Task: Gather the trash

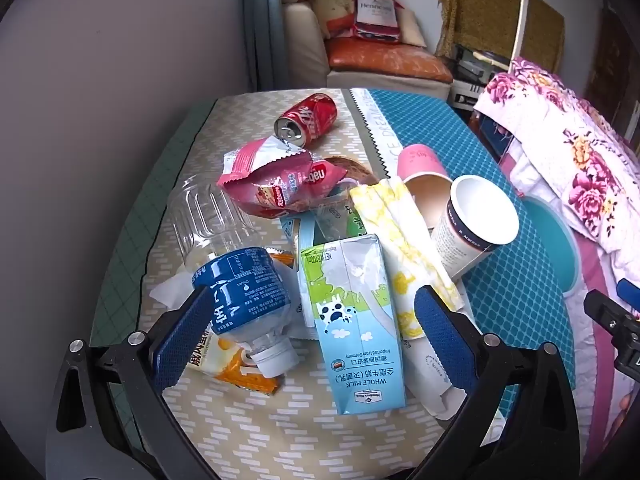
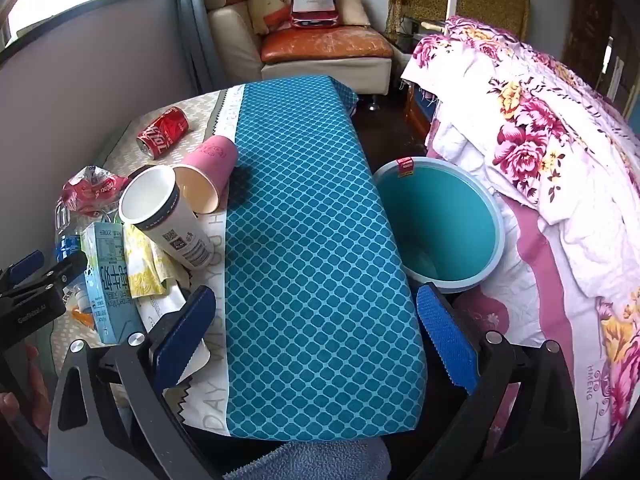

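Note:
A heap of trash lies on the table: a whole-milk carton [image 1: 354,320], a clear bottle with a blue label [image 1: 236,280], a pink snack wrapper [image 1: 280,184], a red cola can [image 1: 308,120], a yellow-patterned wrapper [image 1: 404,248], a white paper cup [image 1: 472,228] and a pink cup [image 1: 424,168]. My left gripper [image 1: 316,332] is open, its pads either side of the carton and the bottle's neck, holding nothing. My right gripper [image 2: 316,336] is open and empty over the teal cloth [image 2: 308,240]. The teal bin [image 2: 436,220] stands beside the table's right edge.
A floral blanket [image 2: 540,152] covers the bed right of the bin. A grey wall [image 1: 100,80] runs along the table's left side. A sofa with cushions [image 2: 320,44] stands behind. An orange packet [image 1: 240,372] lies under the bottle.

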Available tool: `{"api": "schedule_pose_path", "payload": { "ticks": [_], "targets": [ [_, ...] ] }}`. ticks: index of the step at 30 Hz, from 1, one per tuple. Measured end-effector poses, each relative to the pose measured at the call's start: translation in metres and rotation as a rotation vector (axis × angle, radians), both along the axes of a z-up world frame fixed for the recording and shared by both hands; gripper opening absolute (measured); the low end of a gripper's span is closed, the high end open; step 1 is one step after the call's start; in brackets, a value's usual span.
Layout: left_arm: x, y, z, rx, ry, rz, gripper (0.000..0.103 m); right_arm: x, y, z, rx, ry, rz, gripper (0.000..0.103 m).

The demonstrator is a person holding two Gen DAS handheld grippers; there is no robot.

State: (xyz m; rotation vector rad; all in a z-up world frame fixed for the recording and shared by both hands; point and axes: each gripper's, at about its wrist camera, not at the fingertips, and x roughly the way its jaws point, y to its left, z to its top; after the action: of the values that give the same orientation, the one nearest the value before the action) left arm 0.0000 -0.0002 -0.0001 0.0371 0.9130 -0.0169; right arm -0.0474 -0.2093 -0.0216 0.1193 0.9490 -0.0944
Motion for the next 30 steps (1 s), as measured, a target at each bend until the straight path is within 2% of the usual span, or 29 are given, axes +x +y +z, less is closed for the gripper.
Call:
{"api": "schedule_pose_path", "payload": {
  "ticks": [27, 30],
  "targets": [
    [-0.001, 0.007, -0.001, -0.004, 0.011, 0.003, 0.1, 0.002, 0.001, 0.002, -0.008, -0.003, 0.001, 0.097],
    [0.004, 0.006, -0.009, -0.003, 0.01, 0.004, 0.1, 0.002, 0.001, 0.001, -0.008, -0.004, 0.001, 0.097]
  ]
}}
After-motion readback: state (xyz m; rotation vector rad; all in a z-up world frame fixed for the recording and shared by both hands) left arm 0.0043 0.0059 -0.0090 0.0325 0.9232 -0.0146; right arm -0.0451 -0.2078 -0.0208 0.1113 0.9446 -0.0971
